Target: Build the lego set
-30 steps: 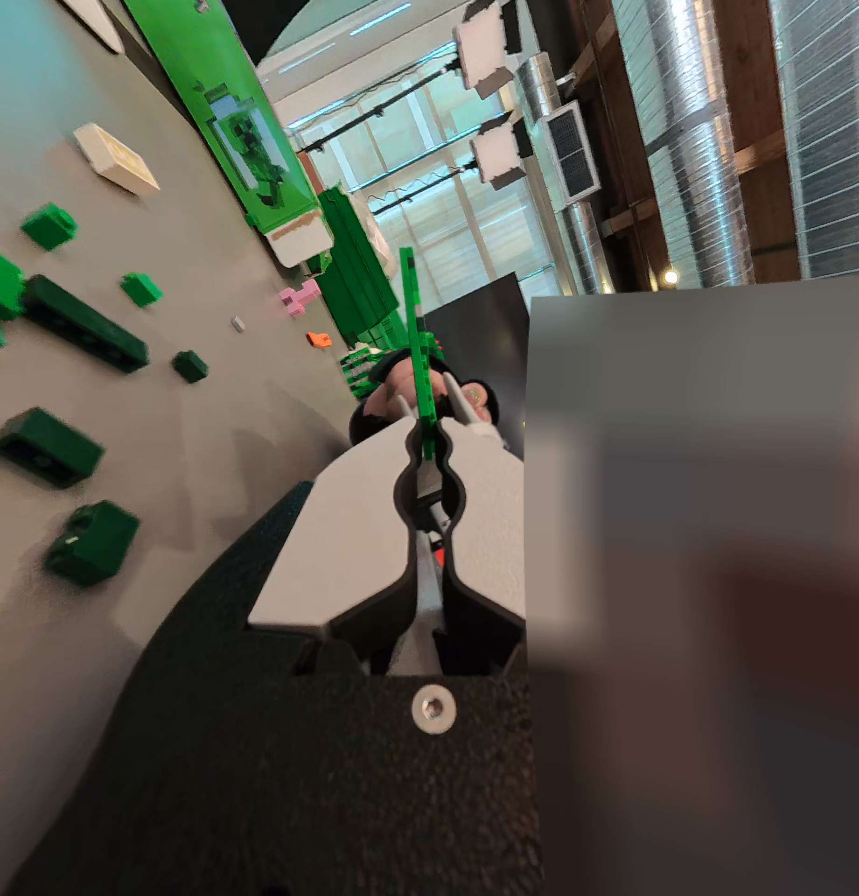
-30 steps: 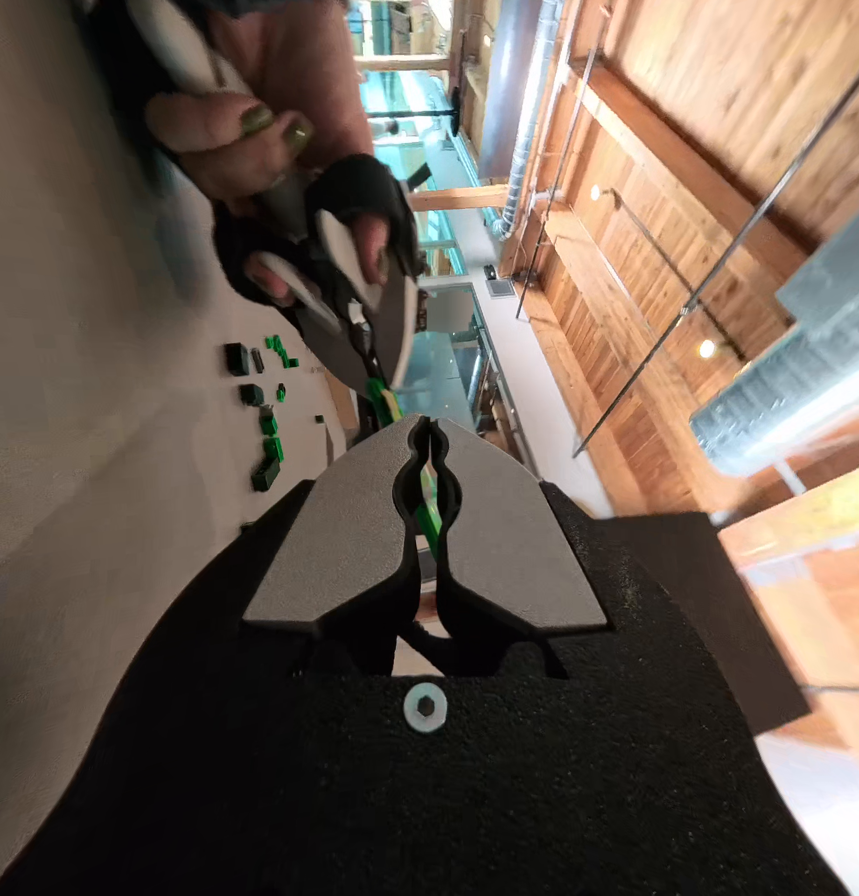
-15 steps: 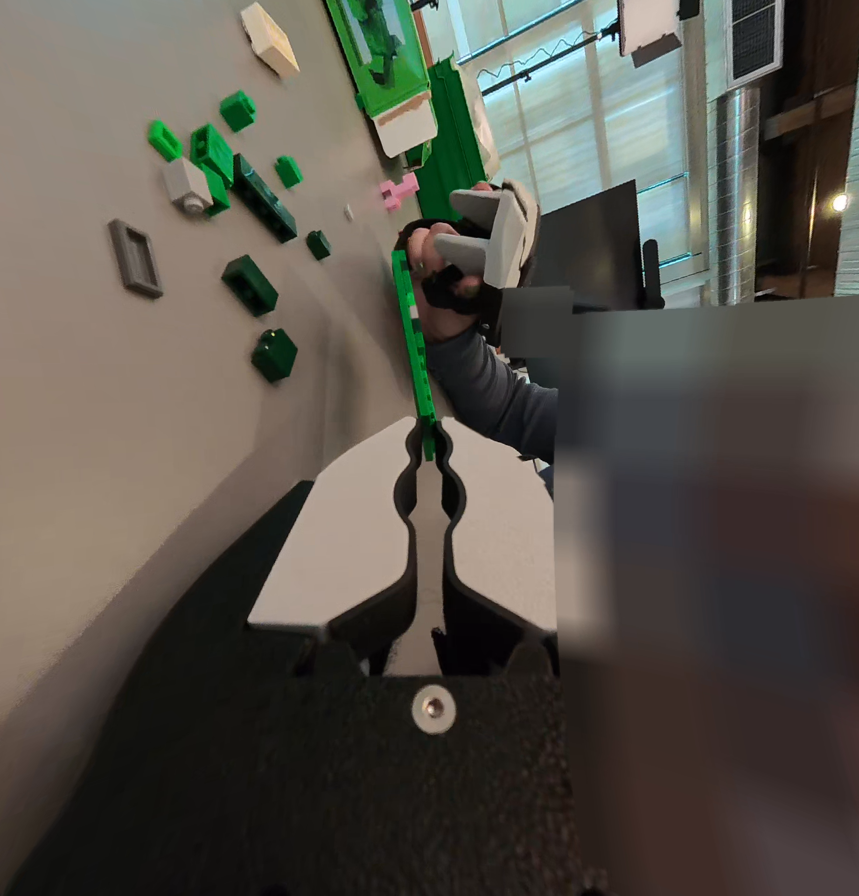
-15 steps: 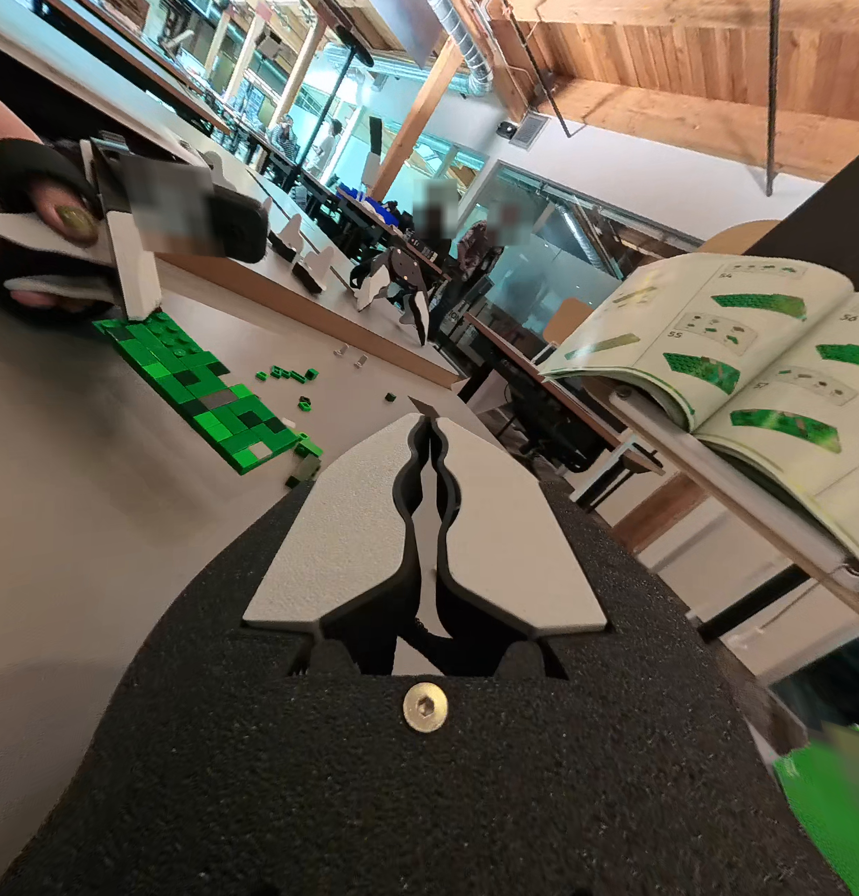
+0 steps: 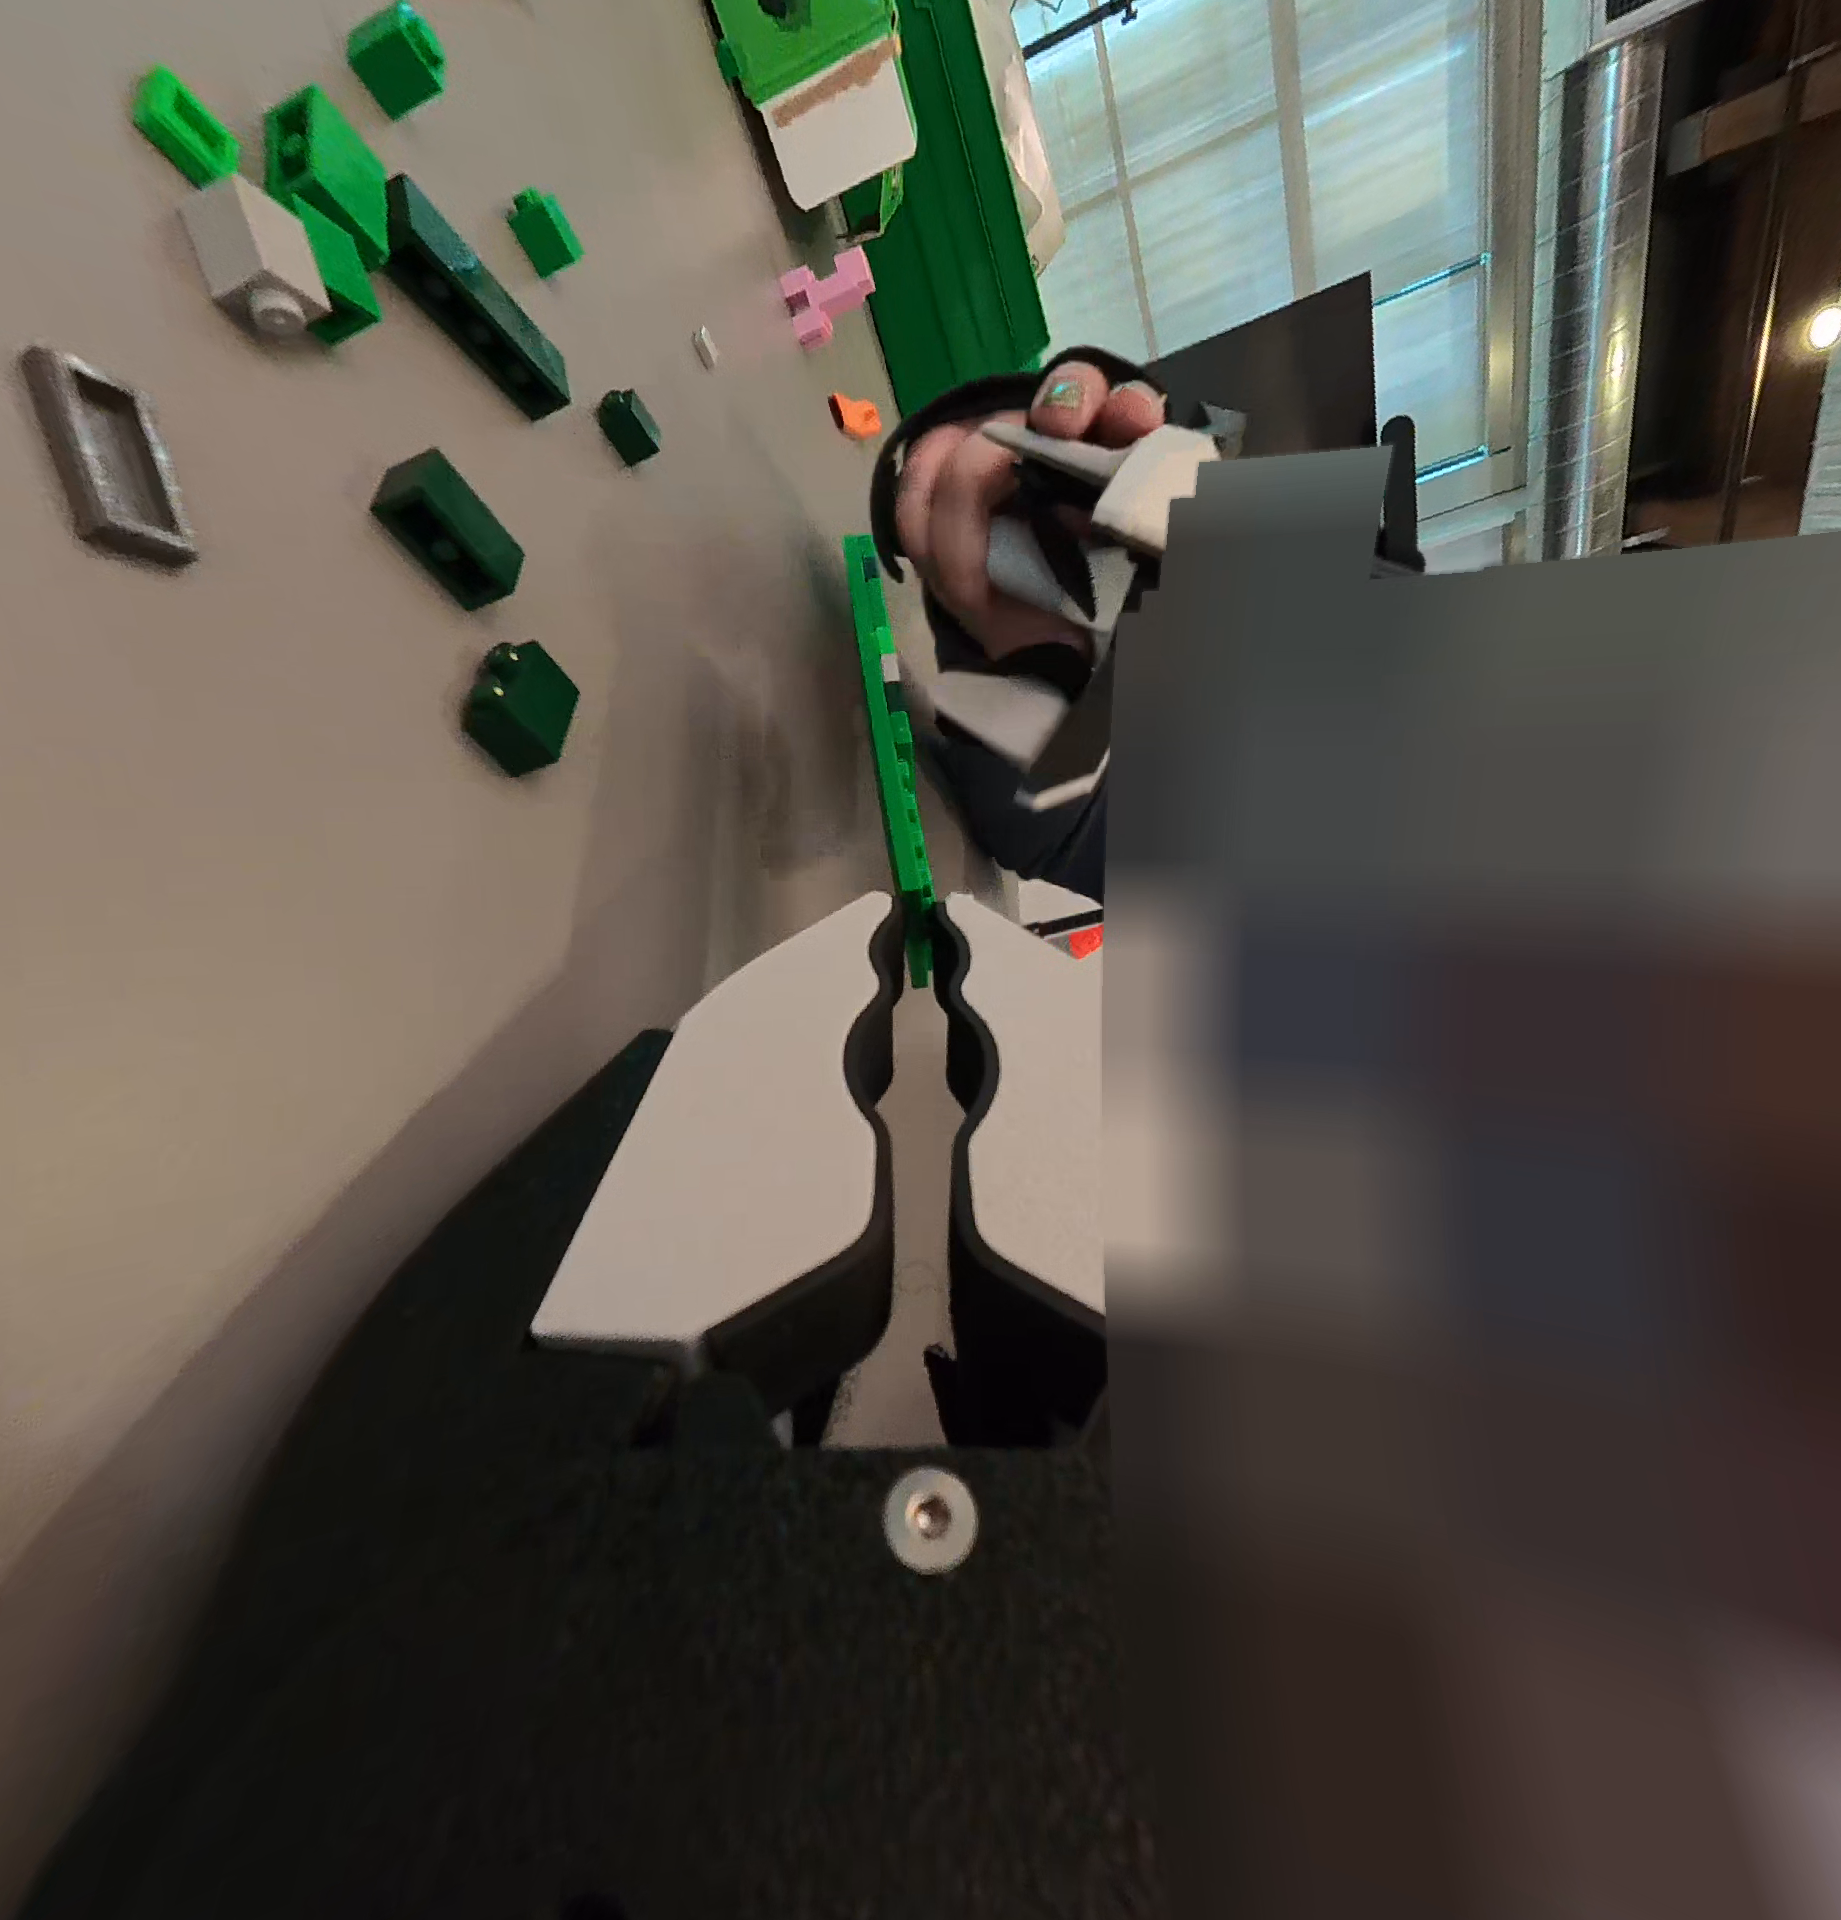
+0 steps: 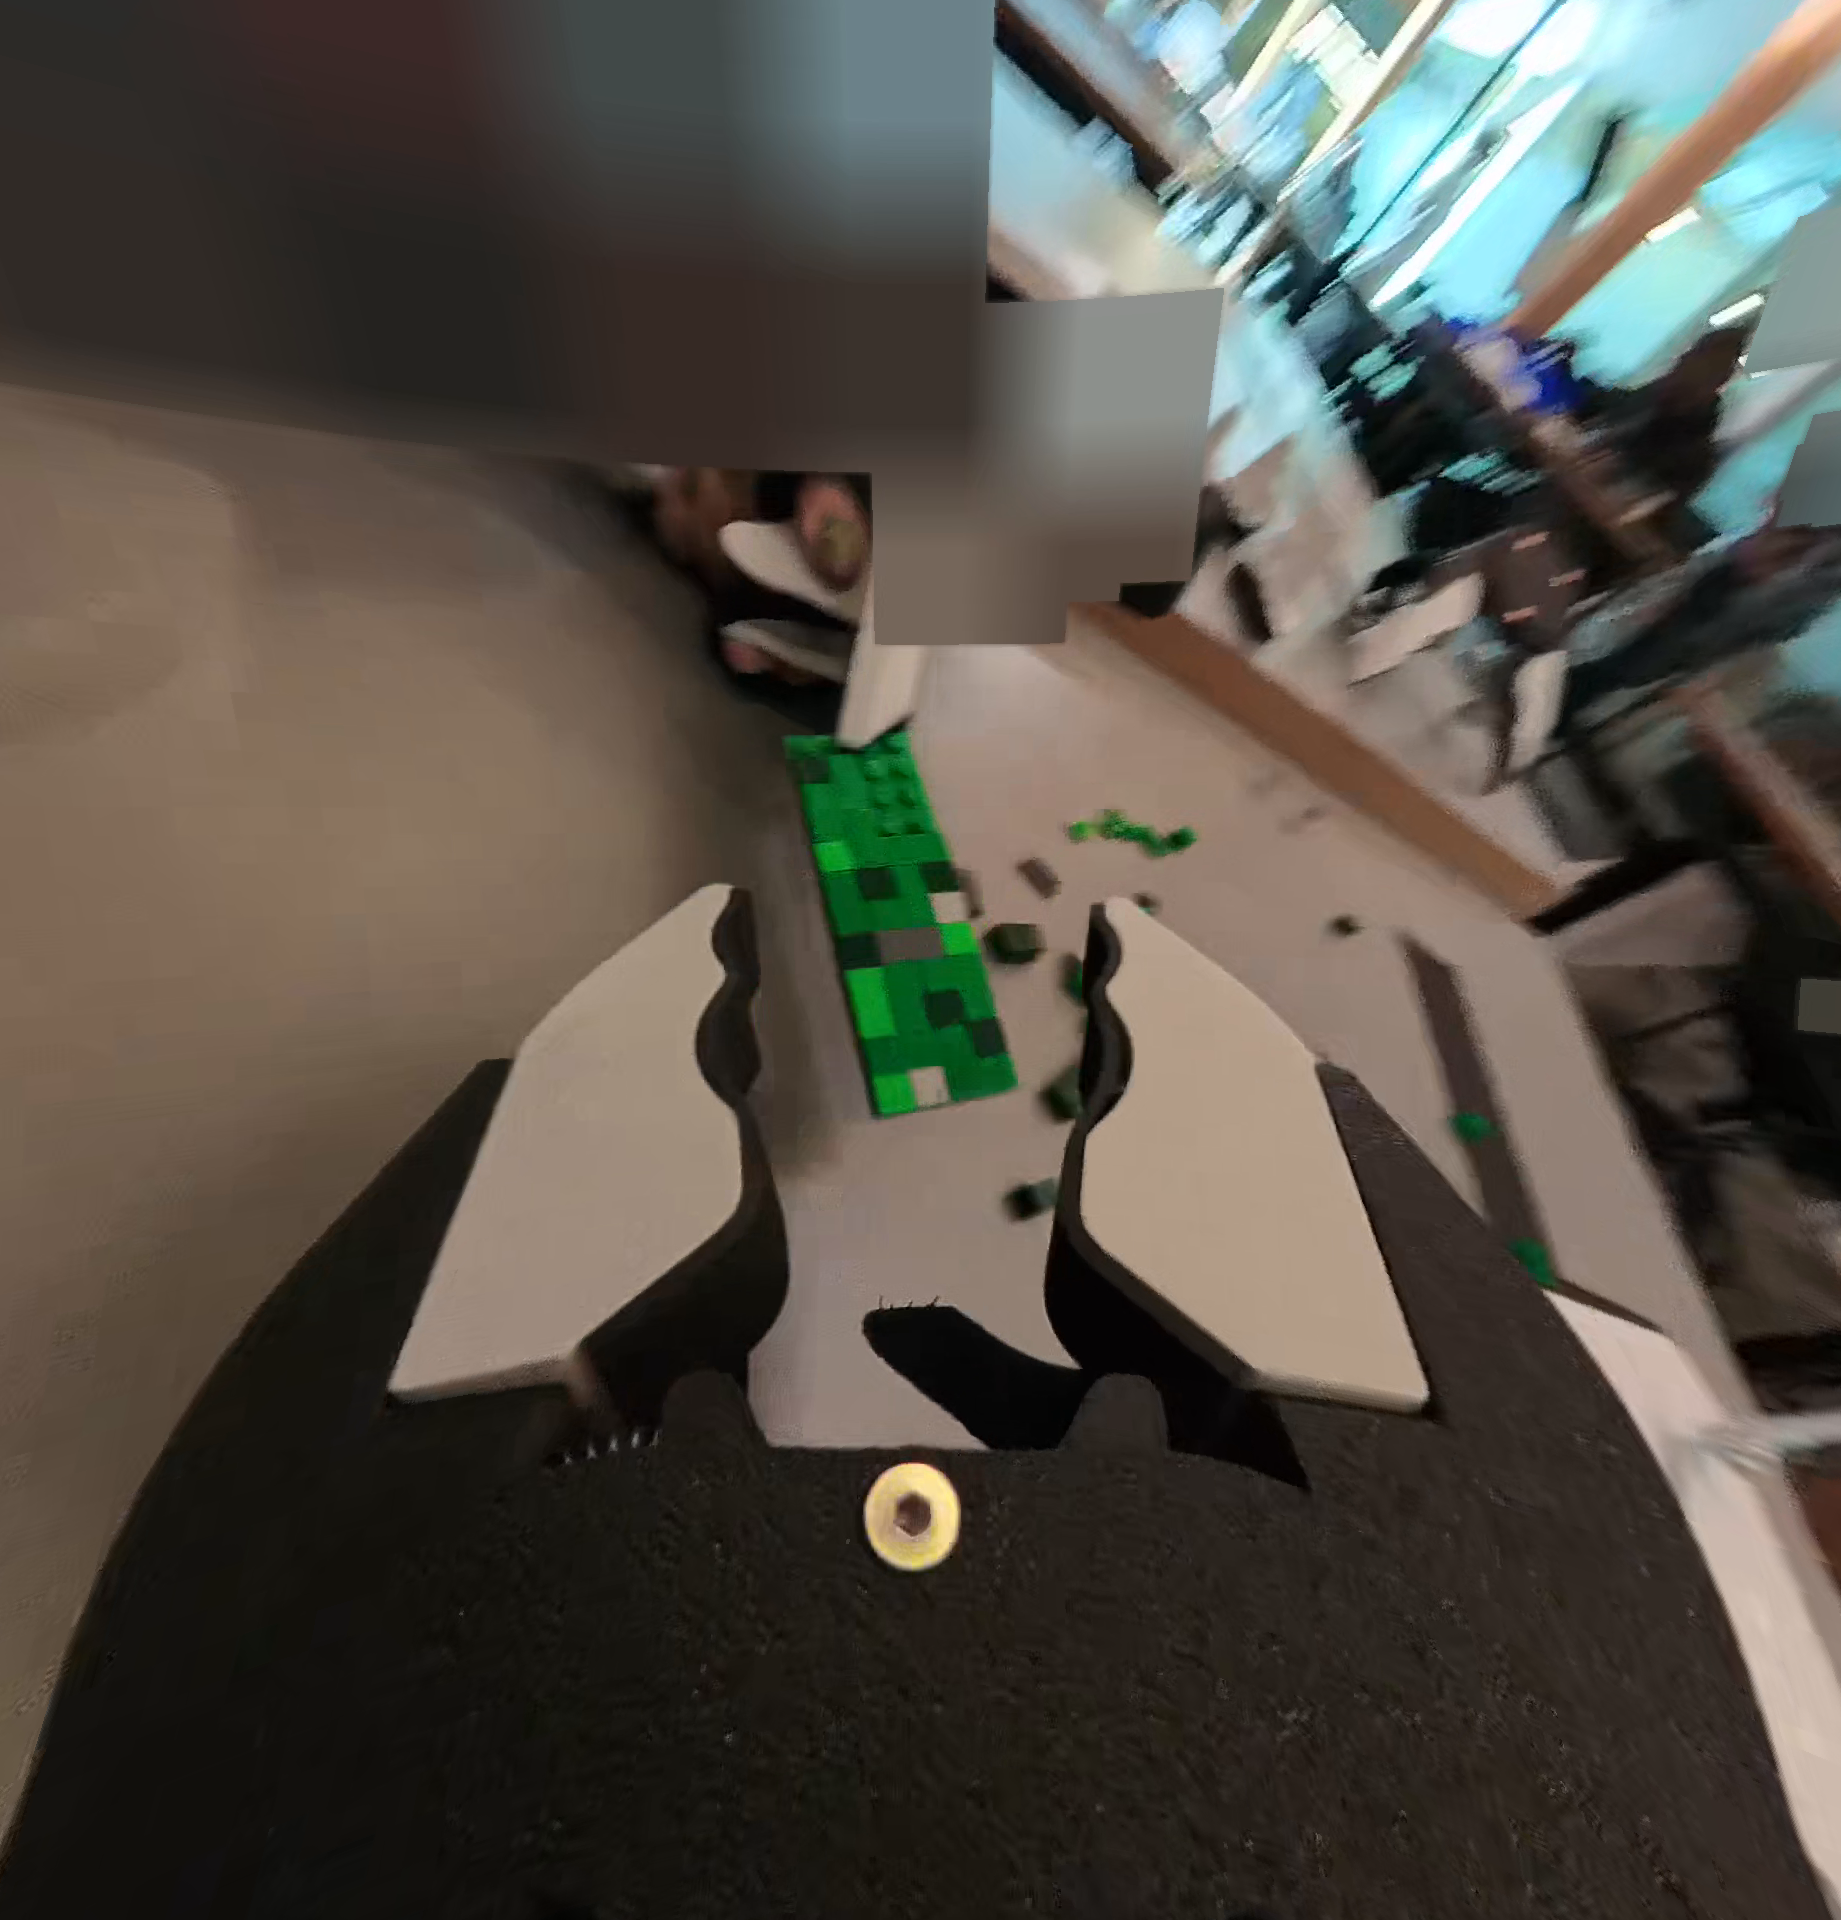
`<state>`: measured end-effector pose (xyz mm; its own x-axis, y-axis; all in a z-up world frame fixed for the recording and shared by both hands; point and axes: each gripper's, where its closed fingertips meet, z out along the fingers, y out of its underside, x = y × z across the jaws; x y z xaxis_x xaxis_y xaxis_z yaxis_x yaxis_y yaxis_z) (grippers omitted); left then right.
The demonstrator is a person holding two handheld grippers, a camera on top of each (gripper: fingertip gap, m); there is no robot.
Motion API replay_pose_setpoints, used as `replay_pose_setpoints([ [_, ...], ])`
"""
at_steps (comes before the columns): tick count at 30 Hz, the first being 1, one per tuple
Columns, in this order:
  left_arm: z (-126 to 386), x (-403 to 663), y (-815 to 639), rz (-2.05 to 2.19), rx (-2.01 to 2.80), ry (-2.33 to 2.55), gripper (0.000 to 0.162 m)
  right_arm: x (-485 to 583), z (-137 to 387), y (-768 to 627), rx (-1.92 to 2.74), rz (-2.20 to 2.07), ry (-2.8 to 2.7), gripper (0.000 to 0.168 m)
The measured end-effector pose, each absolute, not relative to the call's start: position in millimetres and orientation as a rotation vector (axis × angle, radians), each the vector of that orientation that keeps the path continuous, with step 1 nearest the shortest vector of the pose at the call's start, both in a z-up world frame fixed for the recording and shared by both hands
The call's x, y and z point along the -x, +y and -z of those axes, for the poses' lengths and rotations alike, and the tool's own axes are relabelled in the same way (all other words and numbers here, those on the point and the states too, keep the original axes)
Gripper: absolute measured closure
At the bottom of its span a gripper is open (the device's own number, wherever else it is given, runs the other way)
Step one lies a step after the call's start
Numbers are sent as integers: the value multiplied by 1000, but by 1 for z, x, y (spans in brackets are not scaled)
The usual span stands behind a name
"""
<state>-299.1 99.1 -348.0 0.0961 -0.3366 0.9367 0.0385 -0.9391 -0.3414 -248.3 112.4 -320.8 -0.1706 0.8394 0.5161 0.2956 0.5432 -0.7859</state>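
My left gripper (image 5: pixel 918 920) is shut on the near end of a long green lego plate (image 5: pixel 888 727), seen edge-on and held off the grey table (image 5: pixel 272 883). In the right wrist view the plate (image 6: pixel 900 997) shows its tiled face of mixed greens with grey and white squares. The left gripper's fingers (image 6: pixel 874 696) clamp its far end there. My right gripper (image 6: pixel 916 914) is open and empty, its jaws wide apart, just short of the plate's near end. A hand holds the right gripper (image 5: pixel 1051 561) beyond the plate in the left wrist view.
Loose pieces lie on the table: dark green bricks (image 5: pixel 448 530), bright green bricks (image 5: pixel 324 177), a white brick (image 5: pixel 246 249), a grey frame (image 5: pixel 105 457), a pink piece (image 5: pixel 828 296), an orange piece (image 5: pixel 854 414). A green box (image 5: pixel 947 208) stands behind. Small green pieces (image 6: pixel 1129 831) lie right of the plate.
My right gripper has let go of the plate, swung round to face its tiled side and opened wide. My left gripper still holds the plate's end.
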Motion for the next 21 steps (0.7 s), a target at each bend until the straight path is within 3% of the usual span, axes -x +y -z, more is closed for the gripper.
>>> replay_pose_setpoints([
  [1,348,298,97,1922,2102,311,158,253,329,108,988,-634,-1800,104],
  [8,348,296,94,1933,2104,345,158,265,362,105,1149,-539,-2076,112],
  [10,347,295,93,1934,2104,347,157,262,367,106,1172,-519,-2123,118],
  [12,347,295,93,1939,2099,352,157,259,369,106,1167,-514,-2146,134],
  [21,339,293,97,1980,2028,313,154,259,370,111,1188,-577,-2080,135],
])
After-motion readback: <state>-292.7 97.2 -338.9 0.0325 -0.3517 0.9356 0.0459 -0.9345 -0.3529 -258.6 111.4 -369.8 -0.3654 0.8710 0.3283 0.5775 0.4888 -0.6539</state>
